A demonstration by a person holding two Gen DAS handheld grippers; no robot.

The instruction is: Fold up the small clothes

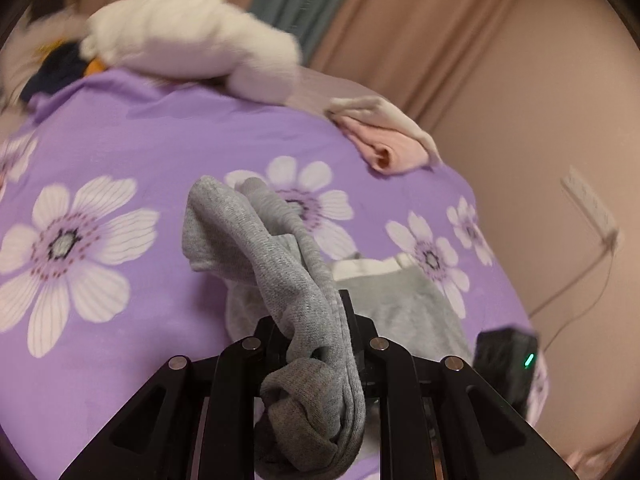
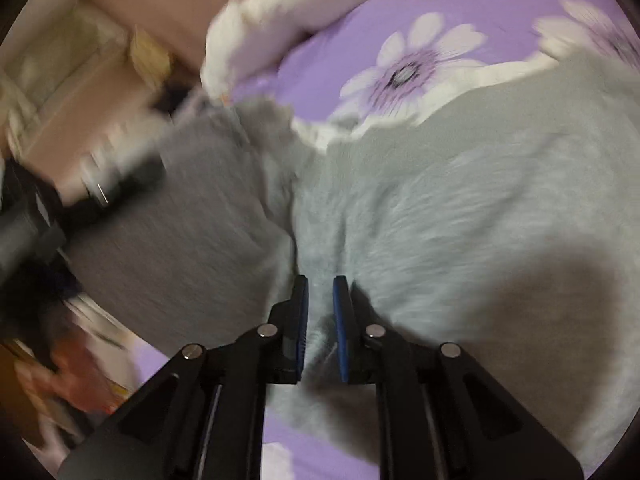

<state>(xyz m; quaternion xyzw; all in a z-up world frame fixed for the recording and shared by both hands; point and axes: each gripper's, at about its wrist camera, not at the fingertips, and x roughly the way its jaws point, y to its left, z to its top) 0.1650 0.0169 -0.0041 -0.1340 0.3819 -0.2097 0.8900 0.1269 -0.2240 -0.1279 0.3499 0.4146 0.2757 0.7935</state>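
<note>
Left wrist view: the left gripper has its jaws closed on a grey garment, which bunches between the fingers and spills out both ways, a thick fold drooping toward 6 o'clock and a twisted length rising toward 11 o'clock above the purple floral bedsheet. Just behind the gripper, at 2 o'clock, a second grey piece with a white band lies flat on the sheet. Farther off at 1 o'clock sits a folded pink cloth; at 11 o'clock a white bundle rests at the far edge of the bed. A black device with a green light, at 3 o'clock, appears to be the other gripper.

Right wrist view, blurred by motion: the right gripper has its blue-padded fingers set narrowly apart, with a ridge of pale grey fabric running up between them; whether the pads actually pinch it cannot be told. That fabric spreads from 12 to 4 o'clock over the sheet, and a darker grey fold lies at 10 o'clock.
</note>
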